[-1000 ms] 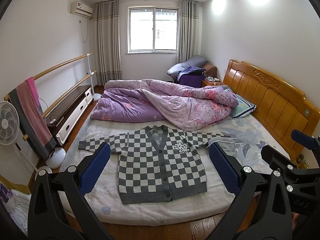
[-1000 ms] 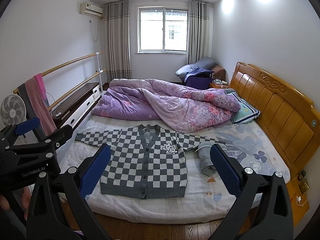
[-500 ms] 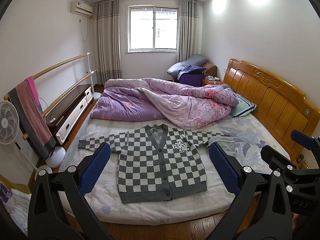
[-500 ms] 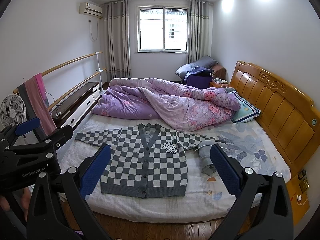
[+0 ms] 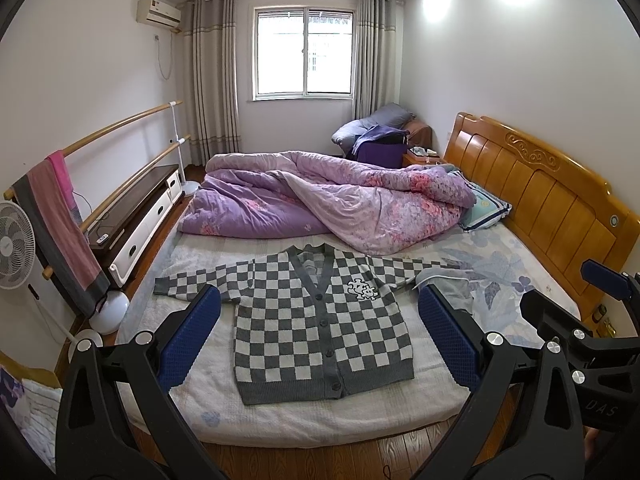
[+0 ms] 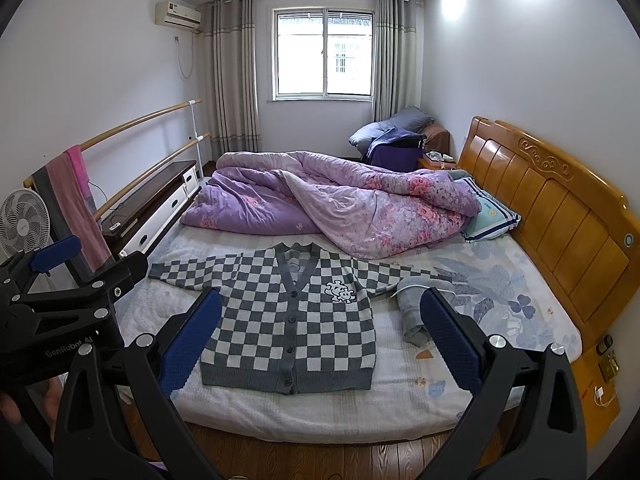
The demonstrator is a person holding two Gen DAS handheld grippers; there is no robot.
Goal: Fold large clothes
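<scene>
A grey-and-white checked cardigan [image 5: 320, 320] [image 6: 292, 320] lies flat and buttoned on the bed [image 5: 208, 364], sleeves spread to both sides, hem toward me. My left gripper [image 5: 320, 336] hovers open in front of the bed's near edge, well short of the cardigan, with nothing between its blue pads [image 5: 188, 340]. The right gripper [image 6: 320, 336] is likewise open and empty, held back from the bed [image 6: 400, 408]. Each gripper shows at the edge of the other's view: the right one [image 5: 600, 320] and the left one [image 6: 64, 304].
A crumpled purple quilt [image 5: 320, 204] fills the bed's far half. A small grey garment [image 6: 416, 304] lies right of the cardigan. The wooden headboard [image 5: 552, 208] is on the right; a fan [image 5: 16, 244], towel rail and low cabinet [image 5: 136, 216] on the left. Wood floor lies below.
Both views have drifted only slightly; the cardigan sits a touch lower in the frames. Both grippers stay open and nothing has been touched.
</scene>
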